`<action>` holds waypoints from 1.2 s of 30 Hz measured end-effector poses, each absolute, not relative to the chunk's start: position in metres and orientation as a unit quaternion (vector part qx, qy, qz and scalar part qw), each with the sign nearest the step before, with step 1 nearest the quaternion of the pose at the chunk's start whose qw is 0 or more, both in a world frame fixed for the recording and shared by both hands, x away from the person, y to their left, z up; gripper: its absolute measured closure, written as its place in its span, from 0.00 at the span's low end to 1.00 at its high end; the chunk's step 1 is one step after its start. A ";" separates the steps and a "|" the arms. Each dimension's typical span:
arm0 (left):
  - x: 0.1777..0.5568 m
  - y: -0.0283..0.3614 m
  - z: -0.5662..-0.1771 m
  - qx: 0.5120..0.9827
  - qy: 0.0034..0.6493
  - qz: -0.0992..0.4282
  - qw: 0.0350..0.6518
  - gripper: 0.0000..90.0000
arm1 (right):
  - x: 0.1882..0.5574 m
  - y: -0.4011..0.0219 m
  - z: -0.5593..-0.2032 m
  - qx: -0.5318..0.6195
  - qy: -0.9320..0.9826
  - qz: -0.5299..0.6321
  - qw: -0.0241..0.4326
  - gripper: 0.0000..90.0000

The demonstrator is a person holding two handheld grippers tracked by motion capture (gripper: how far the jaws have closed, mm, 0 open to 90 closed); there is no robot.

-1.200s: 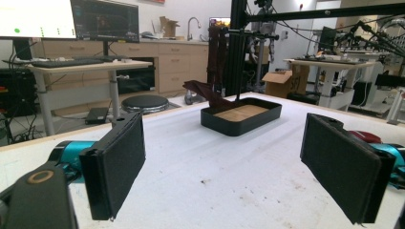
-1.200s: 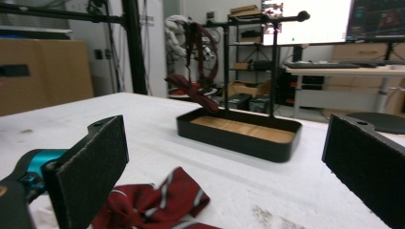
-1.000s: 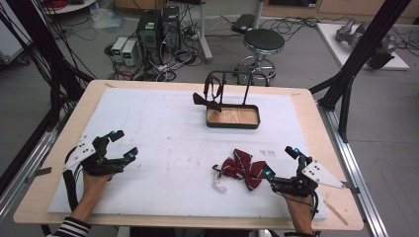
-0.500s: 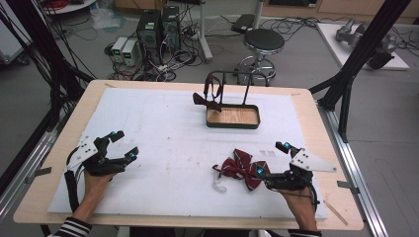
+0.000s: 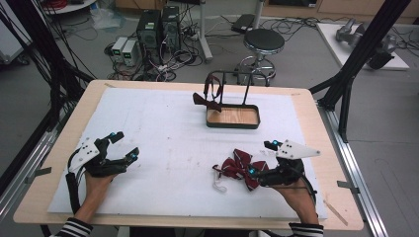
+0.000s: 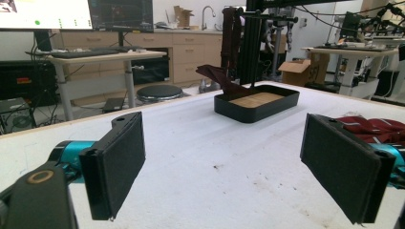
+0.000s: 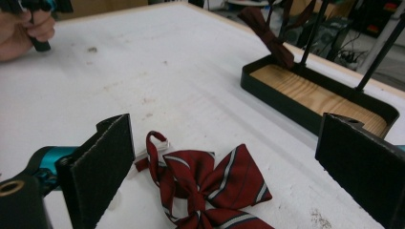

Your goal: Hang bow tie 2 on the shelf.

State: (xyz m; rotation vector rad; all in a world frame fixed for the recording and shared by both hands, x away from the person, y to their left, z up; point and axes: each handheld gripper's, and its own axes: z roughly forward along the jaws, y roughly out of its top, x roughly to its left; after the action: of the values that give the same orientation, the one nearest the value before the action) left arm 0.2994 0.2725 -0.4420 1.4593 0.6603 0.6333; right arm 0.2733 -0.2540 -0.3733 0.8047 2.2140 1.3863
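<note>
A dark red striped bow tie [image 5: 236, 168] lies on the white mat near the front right; it also appears in the right gripper view [image 7: 210, 183] and the left gripper view [image 6: 365, 125]. My right gripper [image 5: 260, 158] hovers at its right edge, jaws wide; they have just been closing slightly. The bow tie lies below and between them, untouched [image 7: 229, 167]. A second dark bow tie [image 5: 206, 100] hangs on a black stand with a wooden-floored tray [image 5: 232, 117]. My left gripper [image 5: 123, 145] rests open on the mat at front left, nothing between its pads [image 6: 229, 167].
The white mat [image 5: 163, 128] covers most of the wooden table [image 5: 321, 148]. Black frame posts [image 5: 356, 64] stand at the table's right and left. A stool [image 5: 263, 42] and computers [image 5: 155, 27] sit on the floor beyond. The other hand [image 7: 21, 31] appears far off in the right gripper view.
My right gripper has lifted and shifted left toward the striped bow tie. The left gripper and both bow ties have stayed put.
</note>
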 end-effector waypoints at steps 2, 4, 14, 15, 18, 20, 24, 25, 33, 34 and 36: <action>0.299 0.273 -0.442 0.643 0.292 0.281 0.650 0.17 | 0.275 -0.252 -0.372 0.287 0.800 0.489 0.198 0.06; 0.300 0.273 -0.443 0.643 0.293 0.281 0.650 0.17 | 0.276 -0.251 -0.371 0.288 0.803 0.483 0.196 0.06; 0.300 0.272 -0.446 0.644 0.296 0.278 0.648 0.17 | 0.284 -0.244 -0.367 0.267 0.838 0.443 0.173 0.19; 0.300 0.272 -0.446 0.644 0.297 0.277 0.649 0.17 | 0.285 -0.243 -0.366 0.267 0.841 0.439 0.170 0.19; 0.300 0.272 -0.447 0.644 0.298 0.278 0.648 0.17 | 0.288 -0.240 -0.366 0.264 0.852 0.423 0.160 0.19; 0.300 0.272 -0.447 0.644 0.299 0.279 0.646 0.17 | 0.290 -0.238 -0.366 0.261 0.859 0.411 0.160 0.19; 0.300 0.272 -0.448 0.643 0.301 0.278 0.647 0.17 | 0.294 -0.235 -0.367 0.264 0.863 0.402 0.152 0.21; 0.301 0.271 -0.448 0.644 0.301 0.278 0.646 0.17 | 0.295 -0.234 -0.367 0.265 0.864 0.399 0.153 0.22; 0.300 0.270 -0.450 0.644 0.301 0.278 0.646 0.17 | 0.302 -0.230 -0.371 0.263 0.878 0.376 0.137 0.25; 0.300 0.270 -0.450 0.644 0.302 0.279 0.645 0.17 | 0.302 -0.230 -0.371 0.264 0.879 0.374 0.135 0.26; 0.300 0.270 -0.451 0.643 0.303 0.280 0.645 0.17 | 0.304 -0.228 -0.371 0.263 0.882 0.367 0.135 0.26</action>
State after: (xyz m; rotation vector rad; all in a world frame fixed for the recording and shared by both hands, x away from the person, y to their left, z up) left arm 0.3004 0.2704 -0.4506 1.4636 0.6901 0.6362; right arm 0.3037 -0.2280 -0.3714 0.7609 2.5563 1.0626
